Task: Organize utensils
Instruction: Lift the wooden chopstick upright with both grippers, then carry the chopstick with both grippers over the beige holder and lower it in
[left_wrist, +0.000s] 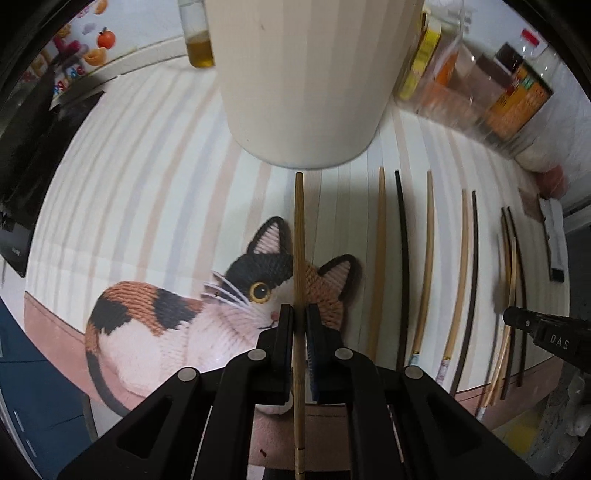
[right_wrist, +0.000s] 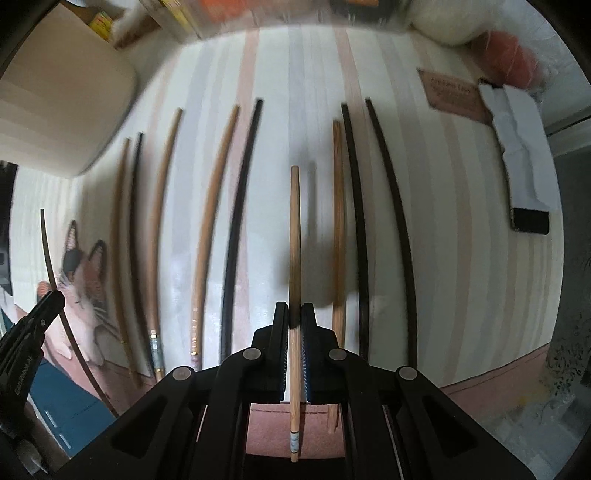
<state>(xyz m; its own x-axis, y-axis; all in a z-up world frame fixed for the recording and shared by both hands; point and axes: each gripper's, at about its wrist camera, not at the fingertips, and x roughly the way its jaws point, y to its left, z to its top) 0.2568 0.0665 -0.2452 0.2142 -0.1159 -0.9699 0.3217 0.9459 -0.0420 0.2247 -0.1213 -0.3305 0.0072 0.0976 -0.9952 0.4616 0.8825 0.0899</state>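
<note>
In the left wrist view my left gripper (left_wrist: 298, 308) is shut on a light wooden chopstick (left_wrist: 299, 229). The chopstick's tip points toward the base of a cream utensil holder (left_wrist: 303, 81) just ahead. My right gripper (right_wrist: 294, 306) is shut on another light wooden chopstick (right_wrist: 294, 236), raised above a row of chopsticks. Several light and dark chopsticks (right_wrist: 236, 221) lie side by side on the striped mat (right_wrist: 461, 258). The holder (right_wrist: 55, 103) sits at the upper left of the right wrist view. The left gripper (right_wrist: 50, 301) shows at that view's lower left, and the right gripper (left_wrist: 515, 317) at the left wrist view's right edge.
A cat picture (left_wrist: 207, 306) is printed on the mat. An oil bottle (left_wrist: 199, 48), a clear box of packets (left_wrist: 454, 85) and a jar (left_wrist: 524, 92) line the back. A brown card (right_wrist: 454, 96), white paper (right_wrist: 517, 147) and a black device (right_wrist: 530, 221) lie at the right. The table's front edge is close.
</note>
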